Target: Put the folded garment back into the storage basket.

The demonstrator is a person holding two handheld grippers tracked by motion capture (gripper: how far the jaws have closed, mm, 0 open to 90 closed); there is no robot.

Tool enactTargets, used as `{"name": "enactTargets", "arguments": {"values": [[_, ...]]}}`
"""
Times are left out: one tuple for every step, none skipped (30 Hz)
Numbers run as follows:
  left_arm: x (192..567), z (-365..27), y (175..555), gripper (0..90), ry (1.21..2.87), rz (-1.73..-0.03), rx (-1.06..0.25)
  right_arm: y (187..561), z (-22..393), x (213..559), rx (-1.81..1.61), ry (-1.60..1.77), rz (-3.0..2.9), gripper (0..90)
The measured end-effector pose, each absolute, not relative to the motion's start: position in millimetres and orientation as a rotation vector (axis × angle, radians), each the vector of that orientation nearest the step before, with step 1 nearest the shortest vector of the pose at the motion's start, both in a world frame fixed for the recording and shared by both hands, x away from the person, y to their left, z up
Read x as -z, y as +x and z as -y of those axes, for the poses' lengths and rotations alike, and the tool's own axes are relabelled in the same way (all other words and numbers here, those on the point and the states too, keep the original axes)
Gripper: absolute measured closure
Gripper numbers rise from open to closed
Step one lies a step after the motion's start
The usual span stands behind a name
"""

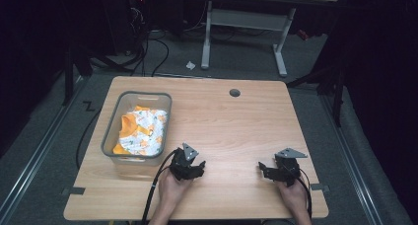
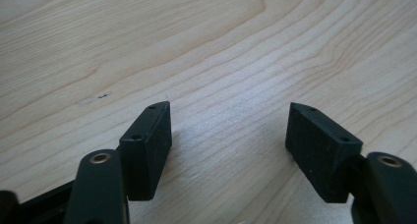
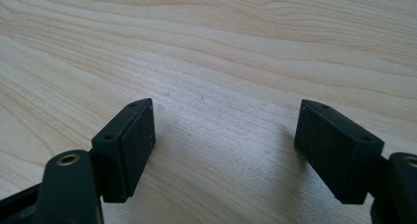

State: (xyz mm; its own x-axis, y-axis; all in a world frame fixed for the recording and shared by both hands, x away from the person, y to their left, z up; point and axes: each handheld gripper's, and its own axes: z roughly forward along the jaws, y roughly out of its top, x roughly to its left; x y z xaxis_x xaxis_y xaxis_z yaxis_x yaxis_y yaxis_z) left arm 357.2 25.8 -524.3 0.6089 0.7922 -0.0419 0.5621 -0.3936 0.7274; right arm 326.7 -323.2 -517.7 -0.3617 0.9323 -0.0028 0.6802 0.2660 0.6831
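Both grippers rest low in the frame with jaws spread wide and empty: the left gripper (image 1: 188,165) sits just beside the clear bin (image 1: 110,140), whose orange-and-white cloth (image 1: 141,130) lies up-left of it, long axis running up-frame; the right gripper (image 1: 279,169) is well apart

Light wooden rectangular table (image 1: 236,126) with rounded corners, pale grain showing close up in both gripper views. Round grey cable grommet (image 1: 234,93) set into the top near the far edge. Clear grey-rimmed plastic bin (image 1: 112,136) stands on the left part of the top, near the left edge, holding crumpled orange and white patterned cloth (image 1: 140,130). Two small grey metal brackets stick out at the near corners, left (image 1: 73,190) and right (image 1: 319,187).
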Motion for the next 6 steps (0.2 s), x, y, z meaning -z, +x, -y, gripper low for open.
{"name": "enactTargets", "arguments": {"values": [[524.4,-25.7,357.2,34.0,2.106,-1.068,-0.408,326.8,323.3,517.7,-0.841,1.461,-2.137,23.7],[524.3,-25.7,356.9,33.8,2.107,-1.070,-0.410,326.7,323.2,517.8,-0.842,1.461,-2.135,23.7],[524.3,-25.8,356.7,33.6,2.105,-1.073,-0.411,326.7,323.3,517.7,-0.841,1.461,-2.137,23.7],[524.3,-25.8,356.6,33.5,2.104,-1.075,-0.408,326.7,323.3,517.7,-0.841,1.461,-2.137,23.7],[524.3,-25.9,356.4,33.3,2.106,-1.074,-0.408,326.7,323.2,517.8,-0.841,1.461,-2.136,23.7],[524.3,-26.0,356.3,33.0,2.107,-1.074,-0.408,326.7,323.3,517.7,-0.841,1.461,-2.137,23.7]]}}
